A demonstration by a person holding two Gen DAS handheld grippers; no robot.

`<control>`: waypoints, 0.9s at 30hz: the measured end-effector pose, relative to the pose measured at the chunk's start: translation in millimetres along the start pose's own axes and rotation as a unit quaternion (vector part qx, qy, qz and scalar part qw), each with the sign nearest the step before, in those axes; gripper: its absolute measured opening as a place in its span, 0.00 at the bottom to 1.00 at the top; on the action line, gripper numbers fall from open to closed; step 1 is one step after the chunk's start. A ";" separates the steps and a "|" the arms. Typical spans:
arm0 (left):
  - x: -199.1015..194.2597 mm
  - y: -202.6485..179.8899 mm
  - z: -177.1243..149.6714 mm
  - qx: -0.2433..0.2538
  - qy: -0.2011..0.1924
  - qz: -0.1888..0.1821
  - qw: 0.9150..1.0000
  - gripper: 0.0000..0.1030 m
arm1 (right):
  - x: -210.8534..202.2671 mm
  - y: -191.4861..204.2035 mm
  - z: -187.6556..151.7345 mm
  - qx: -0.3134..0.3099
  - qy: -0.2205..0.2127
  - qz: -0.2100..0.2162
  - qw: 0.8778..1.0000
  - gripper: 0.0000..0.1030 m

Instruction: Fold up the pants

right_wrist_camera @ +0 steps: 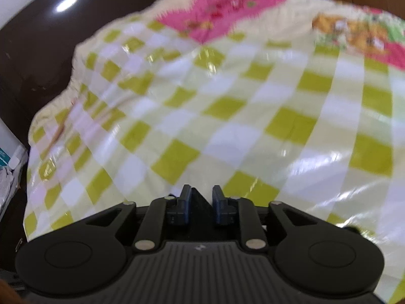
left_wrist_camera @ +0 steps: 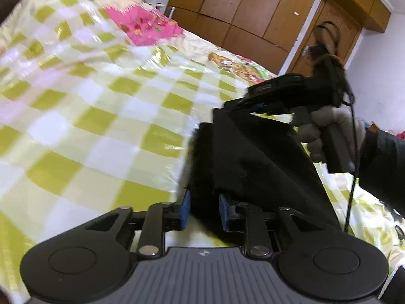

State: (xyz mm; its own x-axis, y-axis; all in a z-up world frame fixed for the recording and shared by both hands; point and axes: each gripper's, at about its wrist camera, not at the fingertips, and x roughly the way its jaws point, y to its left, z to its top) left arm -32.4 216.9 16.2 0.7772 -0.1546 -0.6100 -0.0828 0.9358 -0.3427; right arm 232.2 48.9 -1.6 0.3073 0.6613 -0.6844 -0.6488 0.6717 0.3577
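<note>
I have the black pants (left_wrist_camera: 255, 157) lifted off the bed, hanging between my two grippers above the green-and-white checked bedspread (left_wrist_camera: 101, 116). The left gripper (left_wrist_camera: 203, 209) has its blue pads (left_wrist_camera: 186, 210) pressed against a bunch of the dark fabric, so I read its jaws as clamped on the pants. In the left wrist view the right gripper (left_wrist_camera: 253, 106) sits ahead and to the right, held by a gloved hand (left_wrist_camera: 326, 131), with the cloth running up to its tip; in its own view a dark wedge of fabric fills the gap between the right gripper's pads (right_wrist_camera: 201, 206), so I judge it to be pinching the pants too. Holding two points and keeping the cloth taut between them lets the garment hang straight, which I take to be the reason for this grip: a clean edge before laying it down. Both views are motion-blurred, so I cannot tell which part of the pants each gripper has. The bedspread below looks bare apart from a pink printed patch (left_wrist_camera: 146, 27) near the far end, well apart from the pants, leaving room to set the fold down.
</note>
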 end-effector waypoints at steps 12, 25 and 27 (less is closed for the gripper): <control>4.5 -51.5 50.6 0.156 -0.036 0.014 0.987 0.46 | -102.6 21.9 -46.9 -0.071 -0.071 -0.031 0.994 0.20; 3.9 -66.1 62.7 0.185 -0.035 0.020 0.982 0.48 | -52.4 18.9 -82.0 -0.007 -0.023 0.019 1.000 0.18; 1.6 -51.5 59.2 0.172 -0.017 0.040 0.984 0.53 | -49.3 19.3 -81.5 -0.010 -0.024 0.019 0.999 0.18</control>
State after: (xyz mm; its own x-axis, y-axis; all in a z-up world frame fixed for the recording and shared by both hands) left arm 10.0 187.3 75.1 0.7974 -0.0711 -0.5992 0.0674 0.9973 -0.0286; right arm 147.8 2.0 -12.8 0.3141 0.7021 -0.6391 -0.6741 0.6389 0.3706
